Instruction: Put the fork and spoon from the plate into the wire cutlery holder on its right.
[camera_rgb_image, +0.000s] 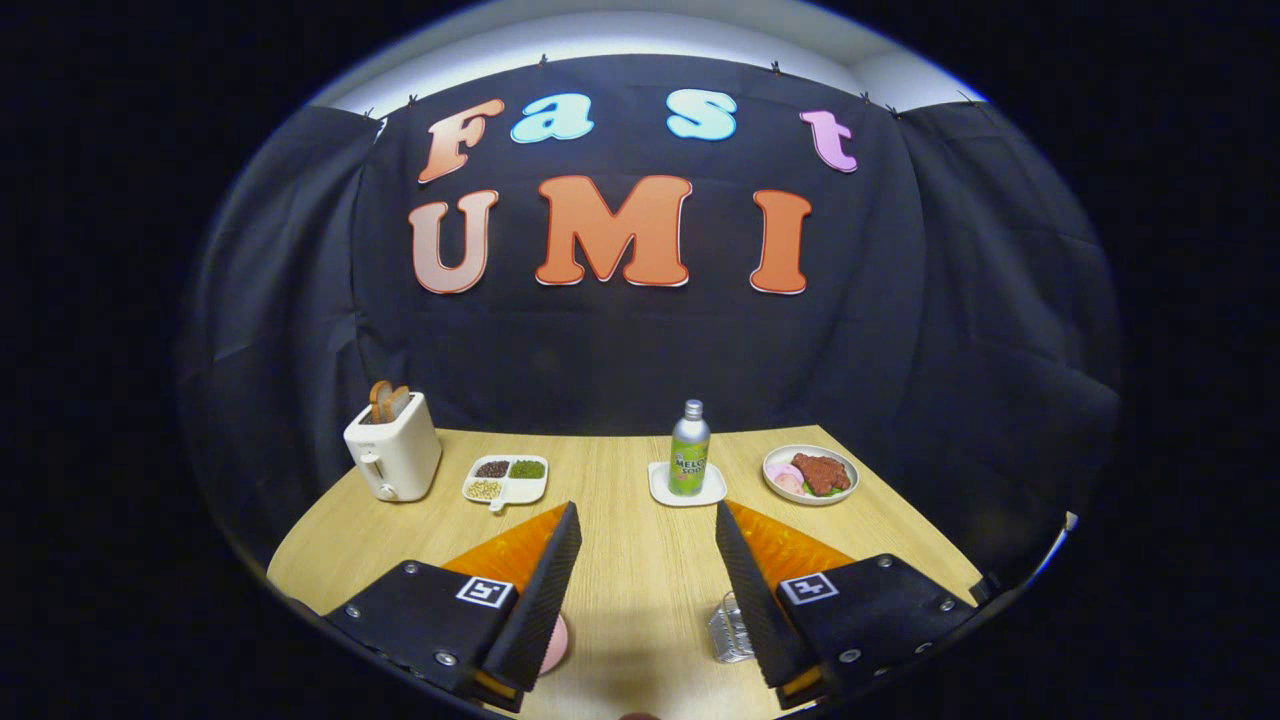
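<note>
My gripper (648, 520) is open, its two black fingers spread wide above the wooden table (620, 580) with nothing between them. A sliver of the pink plate (555, 645) peeks out beside the left finger (545, 590), low and near me. A part of the wire cutlery holder (730, 630) shows against the inner side of the right finger (750, 590). The fork and spoon are hidden behind the left finger.
At the table's far side stand a white toaster (393, 455) with bread, a white divided dish (506, 480) of beans, a green bottle (689, 450) on a white coaster, and a plate of food (810, 474).
</note>
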